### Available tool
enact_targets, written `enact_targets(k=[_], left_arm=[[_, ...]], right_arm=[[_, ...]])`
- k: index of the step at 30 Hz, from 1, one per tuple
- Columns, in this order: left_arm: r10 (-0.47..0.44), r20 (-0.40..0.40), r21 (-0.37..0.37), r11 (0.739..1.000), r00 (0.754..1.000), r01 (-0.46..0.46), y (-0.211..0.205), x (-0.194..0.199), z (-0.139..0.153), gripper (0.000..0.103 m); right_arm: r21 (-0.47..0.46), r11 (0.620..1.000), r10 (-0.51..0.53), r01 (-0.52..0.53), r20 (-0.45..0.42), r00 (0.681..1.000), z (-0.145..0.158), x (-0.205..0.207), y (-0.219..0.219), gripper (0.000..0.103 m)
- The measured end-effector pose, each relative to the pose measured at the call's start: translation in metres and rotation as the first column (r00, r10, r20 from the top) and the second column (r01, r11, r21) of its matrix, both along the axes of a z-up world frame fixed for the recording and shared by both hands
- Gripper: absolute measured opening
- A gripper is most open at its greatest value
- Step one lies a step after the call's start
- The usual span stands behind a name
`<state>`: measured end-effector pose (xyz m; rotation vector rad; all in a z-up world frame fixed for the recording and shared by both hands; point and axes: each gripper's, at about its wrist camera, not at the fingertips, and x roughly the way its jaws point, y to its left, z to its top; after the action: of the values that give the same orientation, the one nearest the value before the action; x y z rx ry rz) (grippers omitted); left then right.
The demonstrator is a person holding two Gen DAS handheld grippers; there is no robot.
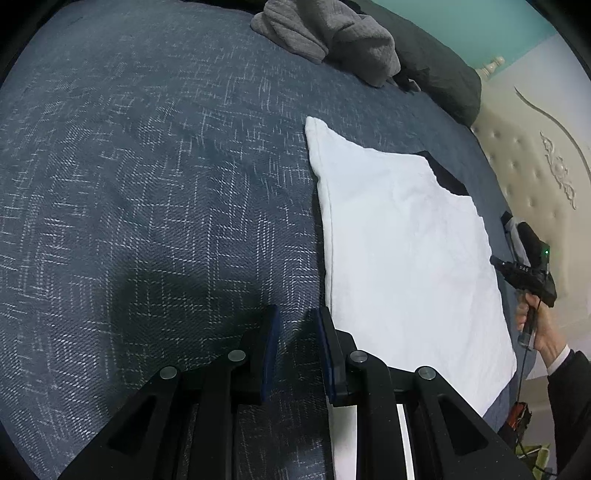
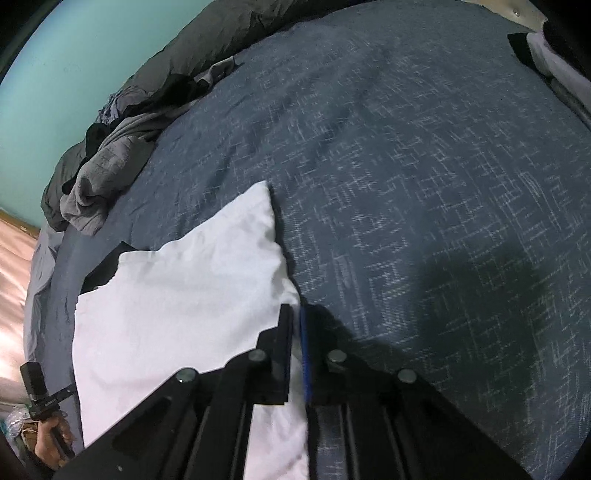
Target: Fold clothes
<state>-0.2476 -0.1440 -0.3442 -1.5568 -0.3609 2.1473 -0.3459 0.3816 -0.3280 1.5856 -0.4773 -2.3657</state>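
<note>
The white garment (image 1: 402,251) lies flat on the blue bedspread (image 1: 147,184); the right tool (image 2: 296,321) is clamped on its long edge, cloth showing between the pads, while the left tool (image 1: 295,325) hangs slightly apart and empty just beside the opposite edge. Open bedspread lies ahead, a grey clothes heap (image 1: 325,33) well beyond

Both wrist cameras look steeply down, close over the bed (image 1: 147,184), sharing the white cloth (image 1: 406,258).

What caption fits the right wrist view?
Right gripper shut on the white garment's edge, on a blue patterned bedspread.
</note>
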Motion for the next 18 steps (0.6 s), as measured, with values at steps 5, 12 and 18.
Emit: enact_targets(k=[5,12,18], left_arm=[[-0.005,0.008,0.004,1.0,1.0,0.005,-0.01,0.016,0.013,0.022],[-0.011,0.076,0.022,1.0,0.997,0.009,-0.016,0.067,0.031,0.035],[0.009,0.127,0.043,0.999,0.992,-0.014,-0.01,0.106,0.029,0.043]], right_arm=[[0.014,0.997,-0.077,0.077,-0.014,0.997,0.008,0.011,0.02,0.007],[-0.062,0.993,-0.1,0.096,-0.075,0.992,0.035,0.06,0.034,0.009],[-0.154,0.988,-0.044,0.027,-0.106,0.993,0.06,0.101,0.021,0.014]])
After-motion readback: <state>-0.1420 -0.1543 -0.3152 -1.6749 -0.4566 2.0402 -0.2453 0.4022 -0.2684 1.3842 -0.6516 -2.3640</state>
